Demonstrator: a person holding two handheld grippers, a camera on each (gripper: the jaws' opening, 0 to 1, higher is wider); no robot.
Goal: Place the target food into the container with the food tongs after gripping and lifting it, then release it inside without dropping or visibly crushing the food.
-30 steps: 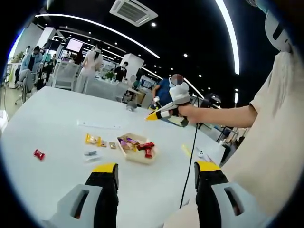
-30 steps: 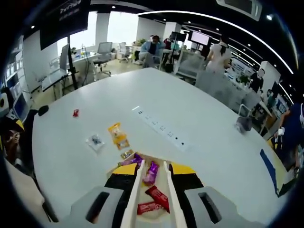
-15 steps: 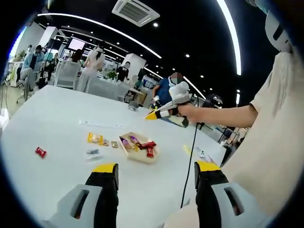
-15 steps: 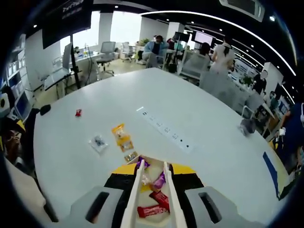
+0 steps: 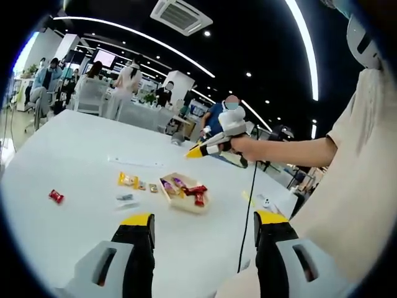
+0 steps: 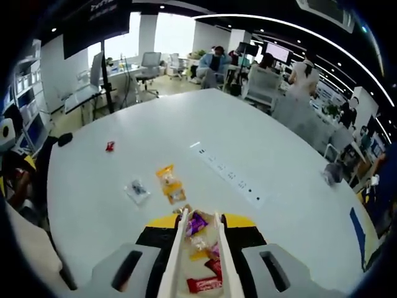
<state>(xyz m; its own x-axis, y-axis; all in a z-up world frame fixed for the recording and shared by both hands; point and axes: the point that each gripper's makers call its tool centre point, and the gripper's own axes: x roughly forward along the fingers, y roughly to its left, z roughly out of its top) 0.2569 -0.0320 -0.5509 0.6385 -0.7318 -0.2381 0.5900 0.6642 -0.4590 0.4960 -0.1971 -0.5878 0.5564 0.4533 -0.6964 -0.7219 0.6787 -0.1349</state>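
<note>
The tongs (image 6: 198, 248) are held narrow at the frame's bottom centre, above the container (image 6: 201, 261). Nothing is seen gripped between them; a purple candy (image 6: 197, 222) lies beneath, on the white desk (image 6: 260, 143).

Candy-filled container (image 5: 184, 197) on white table (image 5: 74, 161)

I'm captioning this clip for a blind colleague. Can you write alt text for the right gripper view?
The right hand-held gripper holds white food tongs above a container of wrapped snacks on a white table. More packets, including a yellow packet, lie beyond it.
</note>
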